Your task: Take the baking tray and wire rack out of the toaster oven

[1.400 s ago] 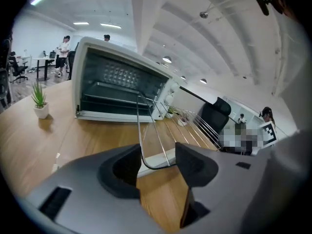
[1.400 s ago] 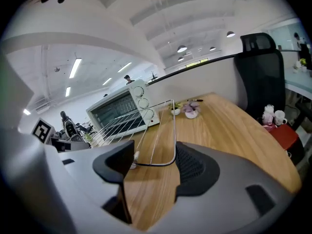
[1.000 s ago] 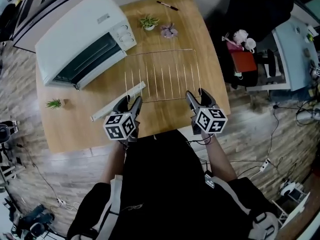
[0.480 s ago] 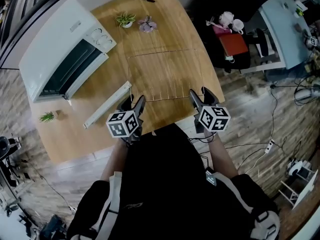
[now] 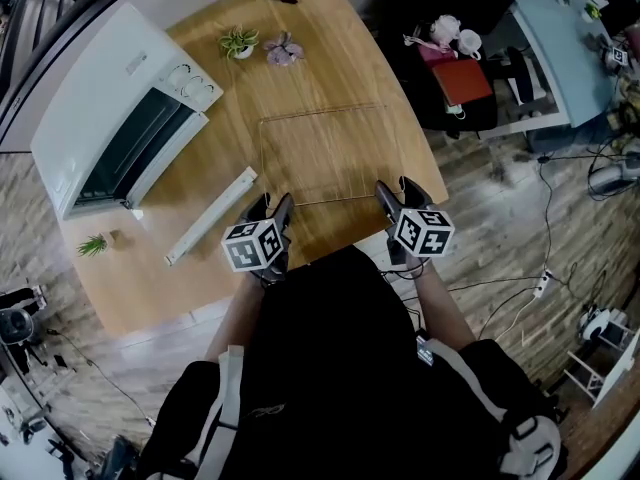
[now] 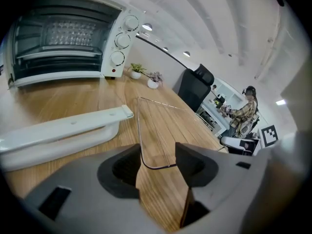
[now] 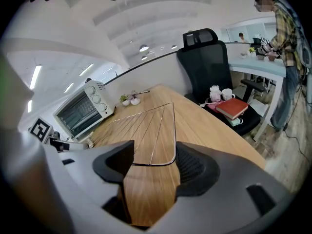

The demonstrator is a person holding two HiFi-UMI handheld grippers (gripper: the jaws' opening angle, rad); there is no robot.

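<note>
Fingers [image 6: 122,169] released on left gripper [image 5: 268,205] and right gripper [image 5: 397,188], we should back straight off the wire rack [image 5: 330,153] corners.

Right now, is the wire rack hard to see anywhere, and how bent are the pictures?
Head view: the wire rack is faint, its wires nearly lost against the wooden table. Left gripper view: strong fisheye bows the toaster oven, corners go dark. Right gripper view: same bowing, rack's near edge sharp.
</note>
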